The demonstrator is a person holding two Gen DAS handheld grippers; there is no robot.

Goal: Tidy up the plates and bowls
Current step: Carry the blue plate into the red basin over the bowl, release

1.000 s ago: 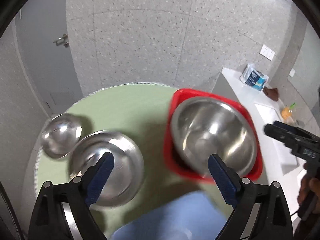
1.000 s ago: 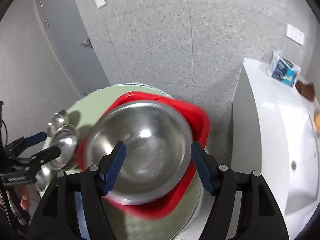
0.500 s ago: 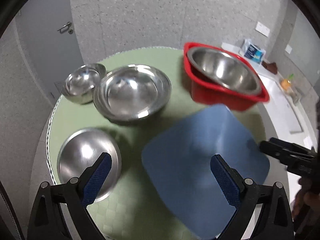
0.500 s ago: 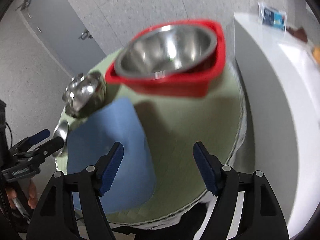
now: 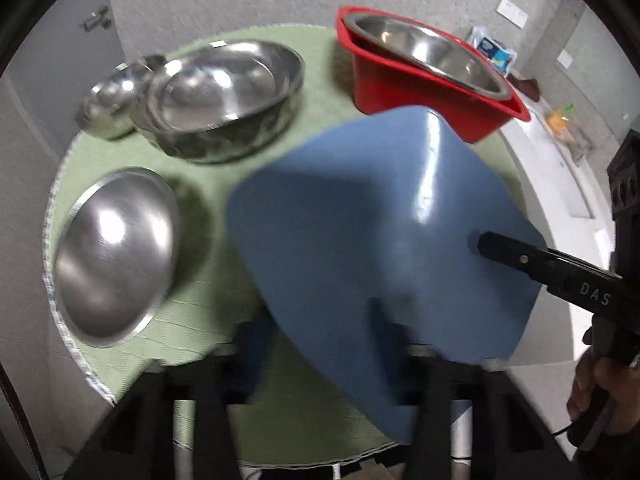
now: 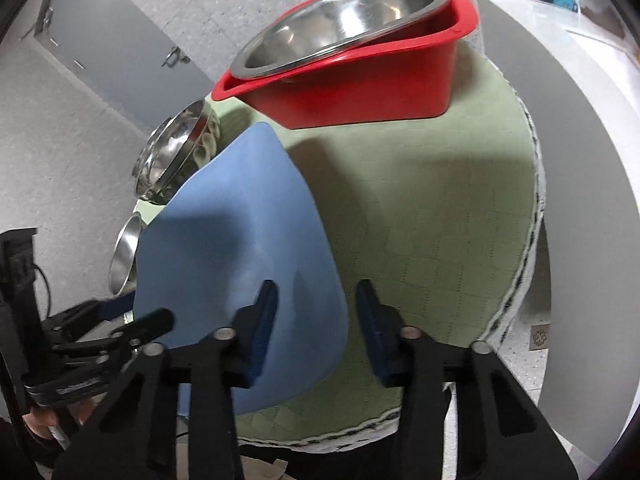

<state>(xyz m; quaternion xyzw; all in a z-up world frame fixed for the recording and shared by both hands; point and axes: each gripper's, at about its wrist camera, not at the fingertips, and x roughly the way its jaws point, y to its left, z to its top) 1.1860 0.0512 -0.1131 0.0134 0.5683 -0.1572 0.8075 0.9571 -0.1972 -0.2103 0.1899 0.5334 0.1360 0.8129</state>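
While closing, basin (image 6: 240, 240) between hand-held grippers (image 6: 316, 332)

Legible text: the letters "DAS", in pale capitals on the black body of the right gripper (image 5: 476, 246), at the right edge of the left wrist view. The blue-and-white packet (image 5: 494, 50) on the white counter (image 5: 560, 184), upper right, carries print too small to read. No other lettering is legible.

A round table (image 5: 320, 64) under green cloth is carrying a red tub (image 5: 404, 92) at its far edge, with a large steel bowl (image 5: 224, 96), a small bowl (image 5: 112, 100) and an upturned bowl (image 5: 112, 252) sitting left of that tub.
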